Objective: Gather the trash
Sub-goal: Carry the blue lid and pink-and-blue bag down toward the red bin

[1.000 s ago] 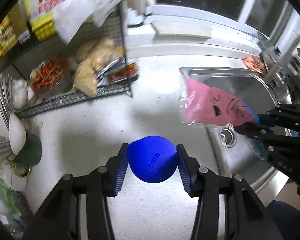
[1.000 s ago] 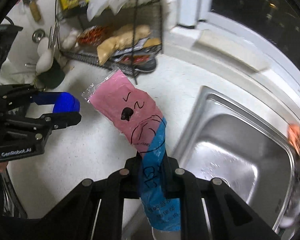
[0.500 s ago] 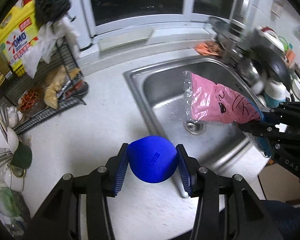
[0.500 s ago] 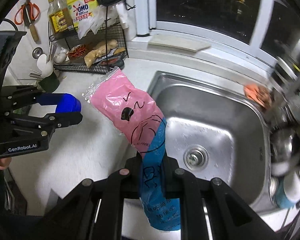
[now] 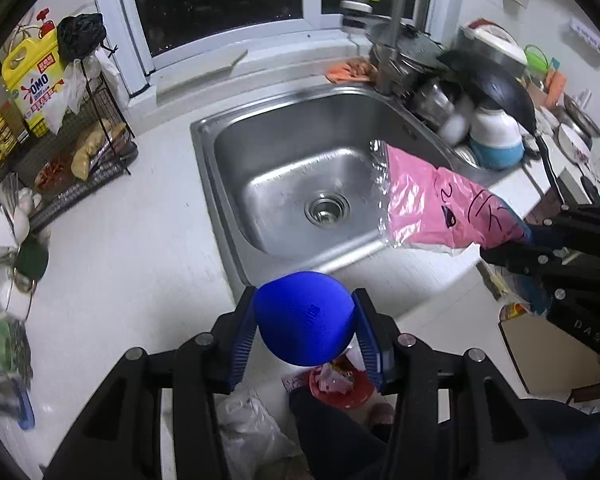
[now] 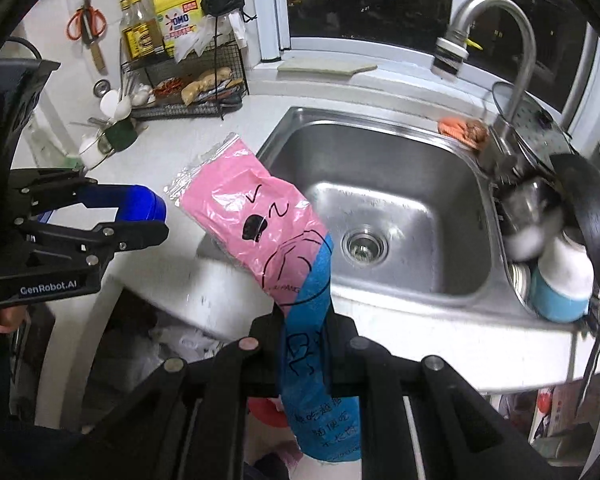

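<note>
From the left wrist, the left gripper [image 5: 306,322] is clamping a blue ball [image 5: 306,316] between its ribbed blue pads, hanging over the front edge of the white countertop [image 5: 132,240]. Below the edge a red trash bin [image 5: 340,392] is showing, with a white plastic bag [image 5: 248,424] beside it. To the right, the right gripper [image 5: 512,242] is pinching a pink plastic wrapper [image 5: 428,204] above the steel sink [image 5: 284,168].

From the right wrist, the right gripper [image 6: 304,320] is squeezing the wrapper's blue end [image 6: 312,320] — jaws nearly together — while the pink part [image 6: 248,208] is sticking up over the counter edge. The left gripper [image 6: 156,216] is holding the ball [image 6: 142,206] at left.
</note>
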Demonstrator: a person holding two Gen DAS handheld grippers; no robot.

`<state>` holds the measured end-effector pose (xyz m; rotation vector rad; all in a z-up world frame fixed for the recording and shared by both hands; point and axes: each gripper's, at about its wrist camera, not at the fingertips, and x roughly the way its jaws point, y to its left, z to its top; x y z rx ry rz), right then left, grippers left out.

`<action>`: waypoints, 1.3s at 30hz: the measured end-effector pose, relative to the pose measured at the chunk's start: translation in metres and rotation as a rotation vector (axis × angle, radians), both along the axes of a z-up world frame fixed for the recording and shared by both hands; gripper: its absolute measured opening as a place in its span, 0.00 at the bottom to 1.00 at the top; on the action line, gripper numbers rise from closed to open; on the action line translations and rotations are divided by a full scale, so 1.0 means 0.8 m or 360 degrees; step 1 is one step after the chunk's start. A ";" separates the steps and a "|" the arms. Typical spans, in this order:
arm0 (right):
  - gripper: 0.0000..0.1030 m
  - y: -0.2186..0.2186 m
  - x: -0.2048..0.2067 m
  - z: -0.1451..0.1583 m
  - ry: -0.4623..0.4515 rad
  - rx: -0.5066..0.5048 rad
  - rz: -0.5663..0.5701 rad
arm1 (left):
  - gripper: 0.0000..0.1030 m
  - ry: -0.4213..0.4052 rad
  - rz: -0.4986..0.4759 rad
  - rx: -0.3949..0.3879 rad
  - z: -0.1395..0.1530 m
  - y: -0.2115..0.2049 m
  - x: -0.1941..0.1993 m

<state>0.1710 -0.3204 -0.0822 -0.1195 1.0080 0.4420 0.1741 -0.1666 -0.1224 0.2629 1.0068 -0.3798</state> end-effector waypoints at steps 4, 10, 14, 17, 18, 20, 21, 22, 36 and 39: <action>0.12 -0.018 -0.036 -0.001 -0.0005 0.0022 0.0028 | 0.43 -0.0008 0.0021 0.0012 -0.002 -0.017 -0.039; 0.12 -0.032 -0.074 -0.006 0.0013 0.0039 0.0042 | 0.43 0.0034 0.0023 0.0015 -0.007 -0.028 -0.082; 0.12 -0.034 -0.092 -0.012 0.0032 0.0059 0.0014 | 0.43 0.0086 -0.0016 0.0024 -0.023 -0.032 -0.098; 0.12 -0.033 -0.098 -0.022 0.0064 0.0071 -0.0022 | 0.43 0.0118 -0.0047 0.0030 -0.040 -0.035 -0.104; 0.12 -0.033 -0.099 -0.025 0.0072 0.0070 -0.0031 | 0.43 0.0127 -0.0056 0.0032 -0.047 -0.036 -0.105; 0.12 -0.031 -0.103 -0.035 0.0093 0.0069 -0.0052 | 0.43 0.0133 -0.0073 0.0031 -0.059 -0.037 -0.106; 0.12 -0.030 -0.106 -0.040 0.0099 0.0070 -0.0060 | 0.43 0.0135 -0.0078 0.0032 -0.066 -0.036 -0.106; 0.12 -0.028 -0.107 -0.048 0.0104 0.0065 -0.0068 | 0.43 0.0137 -0.0083 0.0031 -0.075 -0.035 -0.105; 0.12 -0.013 -0.116 -0.228 0.0208 0.0062 -0.0165 | 0.43 0.0253 -0.0121 0.0022 -0.293 -0.023 -0.092; 0.12 -0.006 -0.113 -0.300 0.0249 0.0055 -0.0156 | 0.43 0.0305 -0.0105 0.0028 -0.381 -0.023 -0.087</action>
